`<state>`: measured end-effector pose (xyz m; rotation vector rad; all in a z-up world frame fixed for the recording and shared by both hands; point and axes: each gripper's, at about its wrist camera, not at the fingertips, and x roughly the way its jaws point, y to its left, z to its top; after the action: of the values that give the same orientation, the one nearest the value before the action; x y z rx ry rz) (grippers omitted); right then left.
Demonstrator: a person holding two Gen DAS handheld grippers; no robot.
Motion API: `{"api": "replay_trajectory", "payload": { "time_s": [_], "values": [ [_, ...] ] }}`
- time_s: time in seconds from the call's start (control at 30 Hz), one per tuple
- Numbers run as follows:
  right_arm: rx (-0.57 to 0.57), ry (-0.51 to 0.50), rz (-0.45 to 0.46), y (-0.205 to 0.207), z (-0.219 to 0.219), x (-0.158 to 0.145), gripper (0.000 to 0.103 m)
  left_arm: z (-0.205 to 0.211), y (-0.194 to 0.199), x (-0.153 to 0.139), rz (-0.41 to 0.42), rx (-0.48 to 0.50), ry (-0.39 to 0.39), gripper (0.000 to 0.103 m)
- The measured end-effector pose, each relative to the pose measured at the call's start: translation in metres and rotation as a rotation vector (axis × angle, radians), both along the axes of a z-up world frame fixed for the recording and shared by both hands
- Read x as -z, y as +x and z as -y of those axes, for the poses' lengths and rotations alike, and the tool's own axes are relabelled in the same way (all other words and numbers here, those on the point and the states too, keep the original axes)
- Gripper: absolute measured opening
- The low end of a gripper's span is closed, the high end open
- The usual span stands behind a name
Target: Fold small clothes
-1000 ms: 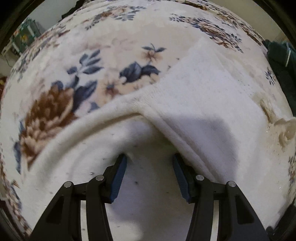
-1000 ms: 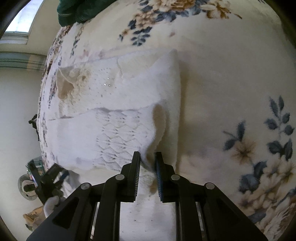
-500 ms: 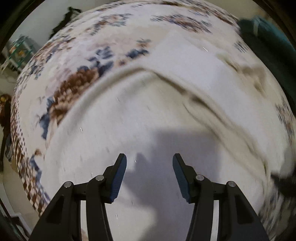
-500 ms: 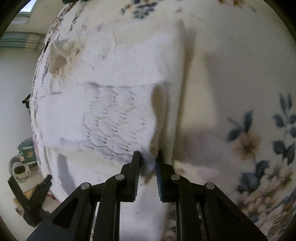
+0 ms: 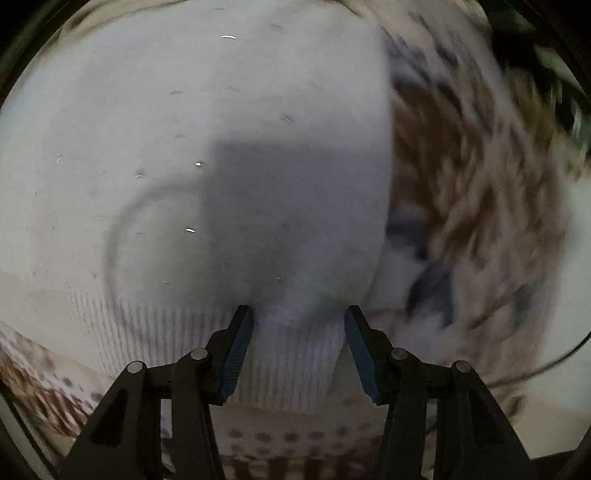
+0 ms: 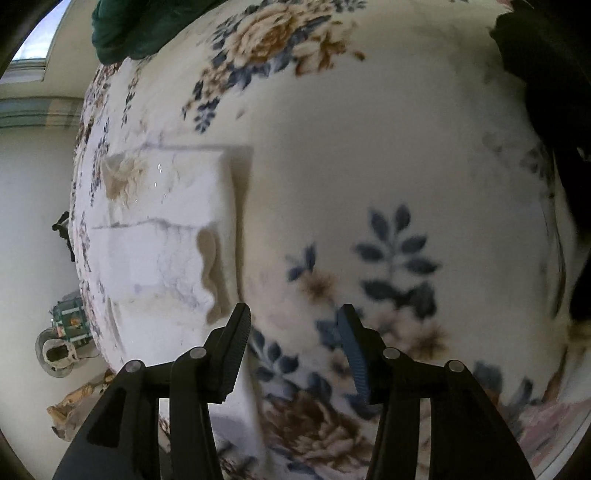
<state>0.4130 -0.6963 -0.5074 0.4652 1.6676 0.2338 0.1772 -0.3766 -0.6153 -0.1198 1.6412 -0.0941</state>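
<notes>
Left fingers [image 5: 245, 354] straddle white sweater [image 5: 221, 147] hem; floral blanket [image 5: 480, 184] blurred.

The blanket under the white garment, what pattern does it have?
Cream blanket with brown and blue flowers, clearest in the right wrist view.

The sweater [image 6: 162, 236] lies folded on the blanket [image 6: 369, 147], left of the right gripper [image 6: 293, 332]; a dark garment [image 6: 125, 29] lies behind.
</notes>
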Motion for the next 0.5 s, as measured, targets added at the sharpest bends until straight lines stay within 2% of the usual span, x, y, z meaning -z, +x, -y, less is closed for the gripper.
{"api": "replay_trajectory", "payload": {
  "time_s": [0.07,0.13,0.17,0.27,0.37,0.43,0.47,0.5],
  "values": [
    [0.017,0.04,-0.003,0.017,0.001,0.01,0.052,0.012,-0.003,-0.001,0.076,0.057,0.059,0.049],
    [0.04,0.093,-0.002,0.033,-0.005,0.02,0.052,0.014,-0.009,-0.004,0.17,0.09,0.104,0.026],
    [0.064,0.139,-0.007,0.045,-0.011,0.03,0.052,0.014,-0.011,-0.005,0.188,0.1,0.108,0.012],
    [0.114,0.215,-0.013,0.073,-0.028,0.054,0.052,0.007,-0.014,-0.014,0.232,0.078,0.088,0.007],
    [0.159,0.26,-0.067,0.091,-0.043,0.086,0.051,-0.007,-0.014,-0.029,0.25,0.042,0.055,0.006],
    [0.167,0.263,-0.075,0.093,-0.052,0.094,0.027,-0.023,-0.013,-0.042,0.261,-0.016,0.026,0.006],
    [0.175,0.259,-0.055,0.093,-0.055,0.093,0.008,-0.03,-0.014,-0.048,0.266,-0.043,0.007,0.006],
    [0.177,0.249,-0.046,0.093,-0.057,0.09,0.008,-0.037,-0.015,-0.057,0.276,-0.076,-0.005,0.006]
  ]
}}
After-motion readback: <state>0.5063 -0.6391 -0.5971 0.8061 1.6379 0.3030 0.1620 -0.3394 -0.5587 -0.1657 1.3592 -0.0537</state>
